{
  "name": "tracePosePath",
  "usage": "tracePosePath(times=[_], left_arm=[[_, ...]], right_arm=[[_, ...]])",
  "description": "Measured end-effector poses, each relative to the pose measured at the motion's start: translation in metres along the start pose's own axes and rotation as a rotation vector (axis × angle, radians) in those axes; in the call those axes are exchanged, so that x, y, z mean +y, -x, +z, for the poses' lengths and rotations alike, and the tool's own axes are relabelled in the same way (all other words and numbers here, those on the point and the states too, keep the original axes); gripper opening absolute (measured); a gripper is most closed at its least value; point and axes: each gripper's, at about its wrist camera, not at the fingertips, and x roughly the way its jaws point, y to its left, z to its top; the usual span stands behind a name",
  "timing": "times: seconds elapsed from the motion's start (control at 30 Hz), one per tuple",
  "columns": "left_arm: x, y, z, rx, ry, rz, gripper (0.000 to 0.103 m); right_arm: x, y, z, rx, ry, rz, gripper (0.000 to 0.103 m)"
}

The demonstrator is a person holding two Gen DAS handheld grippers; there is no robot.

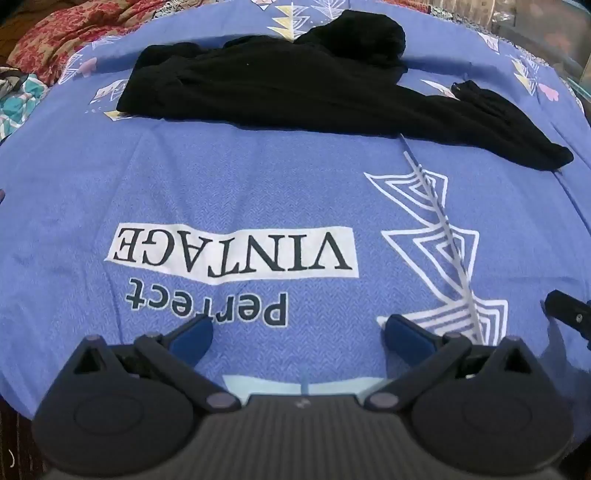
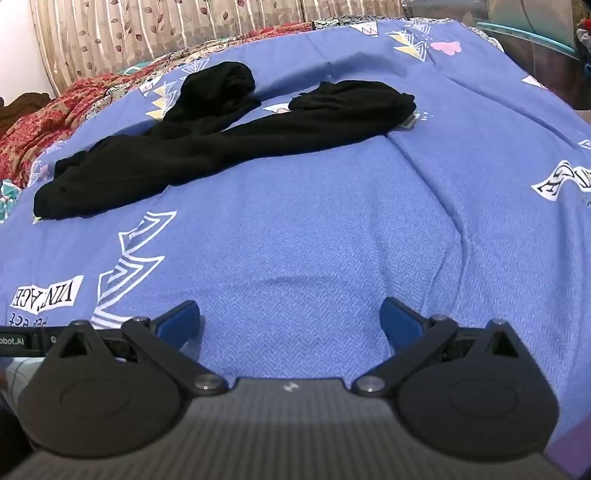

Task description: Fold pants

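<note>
- Left gripper [image 1: 298, 334] gapes empty; pants [image 1: 295, 92] lie well ahead, "VINTAGE" print [image 1: 232, 254] between.
- Right gripper [image 2: 290, 319] gapes empty too; only its view shows the curtain [image 2: 166, 33].

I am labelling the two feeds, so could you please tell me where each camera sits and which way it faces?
Left wrist: on the left tool, angled down across the blue bedspread toward the black pants; own open fingers show.
Right wrist: on the right tool, facing the pants and curtain; open fingers show.
Shared: pants, bedspread, its VINTAGE print.
</note>
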Motion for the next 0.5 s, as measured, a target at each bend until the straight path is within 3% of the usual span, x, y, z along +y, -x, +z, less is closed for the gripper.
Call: tracePosePath(times=[0.1, 0.17, 0.23, 0.33, 0.37, 0.43, 0.5], left_arm=[[-0.001, 0.003, 0.004, 0.025, -0.044, -0.017, 0.103], [0.010, 0.013, 0.015, 0.041, -0.018, -0.064, 0.103], [0.036, 0.025, 0.030, -0.028, 0.094, -0.105, 0.102], [0.083, 0.039, 0.077, -0.149, 0.219, -0.065, 0.103], [0.097, 0.040, 0.090, -0.166, 0.263, -0.049, 0.103], [0.132, 0.031, 0.124, -0.173, 0.394, -0.033, 0.103], [0.155, 0.013, 0.148, -0.164, 0.503, -0.044, 0.103]], right_arm=[[0.002, 0.000, 0.000, 0.004, 0.012, -0.010, 0.103], [0.007, 0.004, 0.002, 0.004, 0.022, -0.011, 0.103], [0.007, 0.007, 0.002, -0.001, 0.019, -0.003, 0.103], [-0.001, 0.010, 0.003, -0.017, -0.005, 0.020, 0.101], [-0.004, 0.006, 0.002, -0.022, -0.019, 0.024, 0.097], [-0.004, 0.011, 0.007, -0.045, -0.026, 0.041, 0.059], [-0.006, 0.012, 0.017, -0.051, -0.021, 0.078, 0.048]])
